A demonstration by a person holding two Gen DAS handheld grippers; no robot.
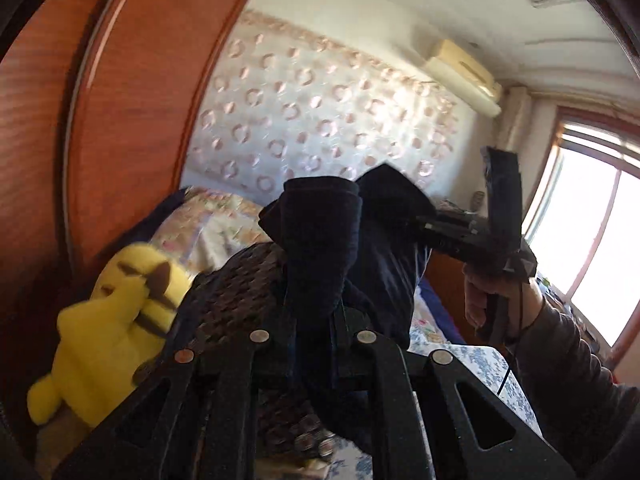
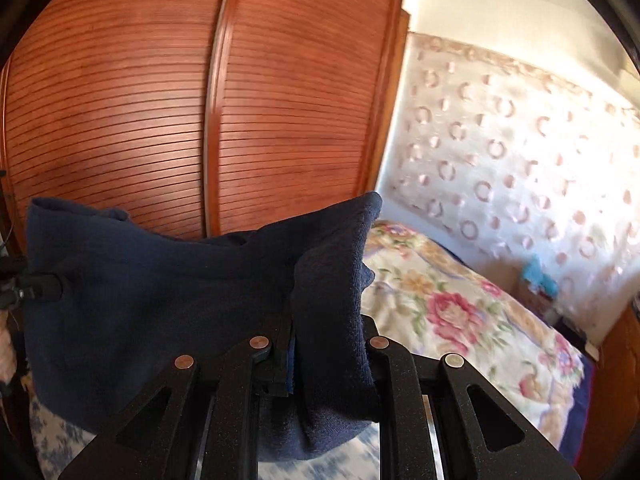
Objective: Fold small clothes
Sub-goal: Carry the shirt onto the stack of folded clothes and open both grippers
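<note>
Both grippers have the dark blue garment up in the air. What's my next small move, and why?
Probably draw the two grippers apart to stretch it flat. The left gripper and right gripper each pinch a bunched edge of the navy garment, which sags between them above the bed.

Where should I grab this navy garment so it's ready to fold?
Keep to the top edge. The navy garment hangs lifted above the bed, the right claw pinching one upper corner and the left claw the other, so it spreads between them.
</note>
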